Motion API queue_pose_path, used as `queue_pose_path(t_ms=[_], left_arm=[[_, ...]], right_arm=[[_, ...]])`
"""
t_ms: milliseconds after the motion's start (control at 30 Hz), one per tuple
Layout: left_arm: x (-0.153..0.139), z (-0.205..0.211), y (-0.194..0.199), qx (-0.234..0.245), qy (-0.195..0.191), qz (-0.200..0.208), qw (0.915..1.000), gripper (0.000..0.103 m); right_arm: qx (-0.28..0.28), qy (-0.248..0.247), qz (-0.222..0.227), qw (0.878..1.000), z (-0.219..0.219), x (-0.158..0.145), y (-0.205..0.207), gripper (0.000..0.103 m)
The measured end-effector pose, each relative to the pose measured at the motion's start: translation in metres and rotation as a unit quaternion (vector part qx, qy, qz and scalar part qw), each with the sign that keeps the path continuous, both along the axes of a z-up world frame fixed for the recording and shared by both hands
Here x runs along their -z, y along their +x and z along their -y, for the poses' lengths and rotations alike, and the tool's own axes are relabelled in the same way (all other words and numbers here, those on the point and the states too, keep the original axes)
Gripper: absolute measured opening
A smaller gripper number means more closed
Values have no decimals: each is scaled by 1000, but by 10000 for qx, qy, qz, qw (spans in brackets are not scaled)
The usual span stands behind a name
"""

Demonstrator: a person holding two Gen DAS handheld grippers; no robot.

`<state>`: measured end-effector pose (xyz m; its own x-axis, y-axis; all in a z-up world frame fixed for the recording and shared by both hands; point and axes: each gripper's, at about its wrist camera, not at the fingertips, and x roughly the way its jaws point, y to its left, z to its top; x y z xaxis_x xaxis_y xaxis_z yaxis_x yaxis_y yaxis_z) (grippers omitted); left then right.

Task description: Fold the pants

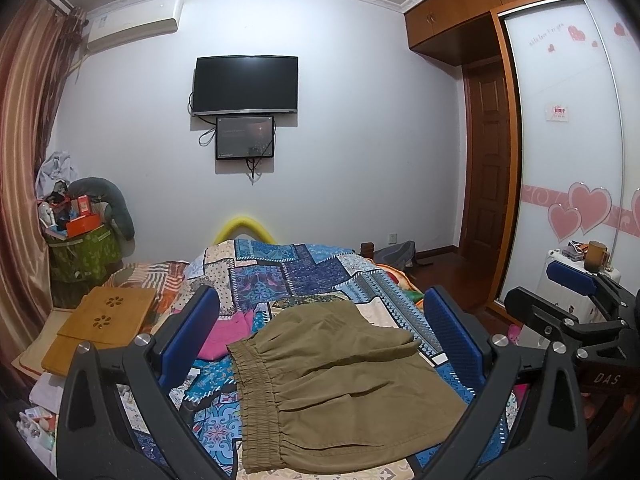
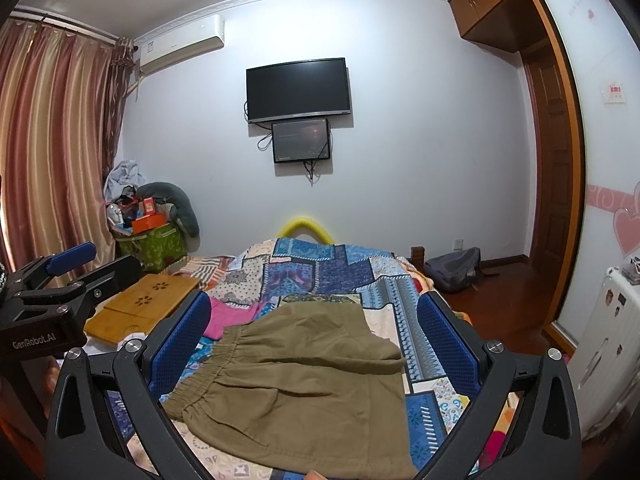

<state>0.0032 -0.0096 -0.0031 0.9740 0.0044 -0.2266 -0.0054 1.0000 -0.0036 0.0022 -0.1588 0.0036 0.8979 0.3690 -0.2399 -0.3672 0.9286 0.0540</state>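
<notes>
Olive pants [image 1: 340,376] lie folded on the bed [image 1: 320,276]; both claws, left [image 1: 320,344] and right [image 2: 314,344], hover apart, holding nothing.

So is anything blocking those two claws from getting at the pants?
Nothing visible. The pants lie flat on the quilt, bare on top. Both the left claw and right claw are open above them, with only air between. The pink cloth sits off to the side.

Right gripper [image 2: 314,344] jaws wide apart above olive pants [image 2: 304,376], gripping nothing.
Pants folded on patchwork quilt [image 2: 320,268]; left gripper [image 2: 86,264] at frame left, probably open.
</notes>
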Motion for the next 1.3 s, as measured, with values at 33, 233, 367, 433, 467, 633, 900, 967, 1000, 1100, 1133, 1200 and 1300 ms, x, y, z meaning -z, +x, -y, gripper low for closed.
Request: queue_pose_path(t_ms=[33, 233, 367, 433, 467, 633, 900, 967, 1000, 1100, 1133, 1200, 1300], left_arm=[[0, 0, 0, 4, -6, -2, 10000, 103], [0, -1, 1, 19, 2, -1, 10000, 103], [1, -3, 7, 24, 28, -48, 10000, 103], [3, -4, 12, 8, 33, -86, 10000, 103], [4, -4, 15, -6, 27, -113, 9999, 103], [17, -16, 44, -2, -95, -455, 9989, 103], [62, -50, 118, -188, -409, -1490, 9878, 103], [78, -63, 139, -279, -523, -1818, 9815, 103], [87, -69, 149, -311, -591, -1994, 9776, 103], [117, -89, 179, -437, -771, -2562, 9626, 103], [127, -96, 187, -510, -791, -2710, 9580, 103], [144, -105, 201, -635, -810, -2954, 9498, 103], [170, -118, 220, -696, -808, -3356, 9360, 103]], right_arm=[[3, -1, 0, 10000, 0, 0, 0, 102], [1, -23, -25, 10000, -1, -1, 2, 102], [9, -32, -47, 10000, -3, 0, 5, 102], [14, -32, -75, 10000, -3, 2, 8, 102], [15, -28, -93, 10000, -3, 3, 10, 102], [27, -45, -271, 9996, -3, 14, 27, 102], [196, -224, -865, 9958, 2, 54, 80, 102], [225, -260, -1053, 9938, 5, 65, 94, 102], [256, -287, -1185, 9922, 8, 73, 104, 102], [329, -385, -1508, 9873, 14, 91, 126, 102], [349, -441, -1616, 9853, 16, 97, 134, 102], [372, -568, -1793, 9814, 20, 109, 149, 102], [420, -784, -2048, 9748, 25, 128, 168, 102]])
